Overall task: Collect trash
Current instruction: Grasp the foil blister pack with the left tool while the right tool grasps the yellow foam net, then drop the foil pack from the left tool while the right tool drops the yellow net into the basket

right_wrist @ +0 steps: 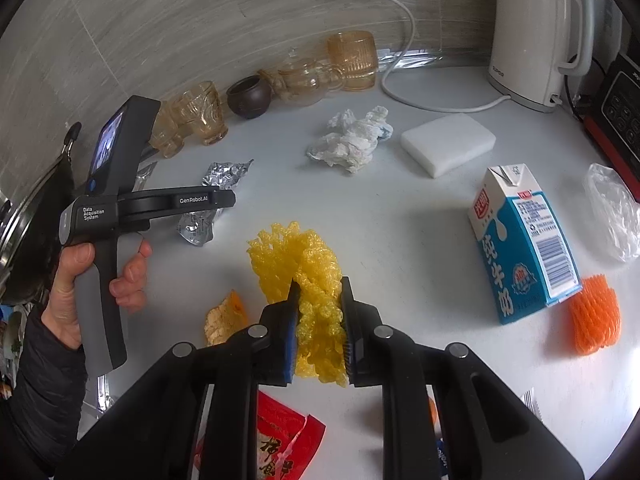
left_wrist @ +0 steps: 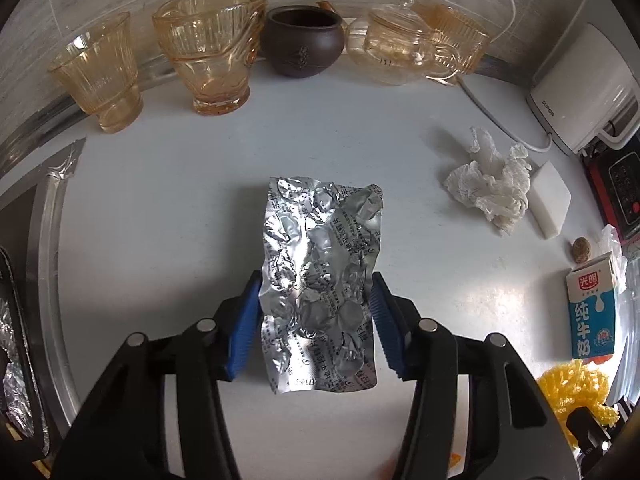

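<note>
Our left gripper pinches the foil pill sheet mid-frame to lift it; our right gripper clamps the yellow foam net, ready for binning.

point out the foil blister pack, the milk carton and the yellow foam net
foil blister pack (left_wrist: 320, 248), left wrist view, crumpled middle
milk carton (right_wrist: 524, 244), right wrist view, blue side panel
yellow foam net (right_wrist: 296, 256), right wrist view, upper mesh

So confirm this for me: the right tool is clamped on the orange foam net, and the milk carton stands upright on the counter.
Wrong in one respect: the right tool is clamped on the yellow foam net, not the orange one. The orange foam net lies untouched beside the milk carton, which does stand upright on the counter. The right wrist view shows it.
</note>
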Demonstrator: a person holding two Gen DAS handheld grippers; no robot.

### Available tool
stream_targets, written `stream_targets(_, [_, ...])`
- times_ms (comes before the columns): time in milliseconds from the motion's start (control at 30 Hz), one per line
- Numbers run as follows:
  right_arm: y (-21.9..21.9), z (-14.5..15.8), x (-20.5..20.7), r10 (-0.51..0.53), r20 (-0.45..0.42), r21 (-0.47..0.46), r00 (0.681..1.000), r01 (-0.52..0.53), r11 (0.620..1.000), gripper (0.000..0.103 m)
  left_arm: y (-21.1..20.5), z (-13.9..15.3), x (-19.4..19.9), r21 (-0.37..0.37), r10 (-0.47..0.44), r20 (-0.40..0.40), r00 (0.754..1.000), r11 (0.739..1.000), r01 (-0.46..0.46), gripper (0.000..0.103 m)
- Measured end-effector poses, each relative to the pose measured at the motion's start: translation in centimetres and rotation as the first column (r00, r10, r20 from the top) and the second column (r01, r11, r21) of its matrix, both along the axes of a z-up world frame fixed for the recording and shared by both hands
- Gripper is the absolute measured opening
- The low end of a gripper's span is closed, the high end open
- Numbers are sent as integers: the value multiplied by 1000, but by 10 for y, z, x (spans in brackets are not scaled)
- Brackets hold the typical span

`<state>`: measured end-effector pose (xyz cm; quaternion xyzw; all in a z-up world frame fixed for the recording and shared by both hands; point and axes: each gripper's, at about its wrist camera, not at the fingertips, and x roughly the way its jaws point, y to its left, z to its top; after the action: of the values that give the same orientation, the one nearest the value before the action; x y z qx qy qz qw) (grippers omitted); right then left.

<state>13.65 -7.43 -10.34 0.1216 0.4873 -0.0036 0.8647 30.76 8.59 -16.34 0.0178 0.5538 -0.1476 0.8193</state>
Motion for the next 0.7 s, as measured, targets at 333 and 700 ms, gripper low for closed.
stream_targets(333, [-3, 19, -35, -25, 33, -9, 999, 25, 1000, 19, 5, 44, -55, 7, -49, 85, 995, 999, 49, 50])
stream_targets(700, [-16, 35, -140, -28, 10, -31, 1000, 28, 999, 19, 4, 84, -202, -25, -114, 55, 992, 993, 116, 51])
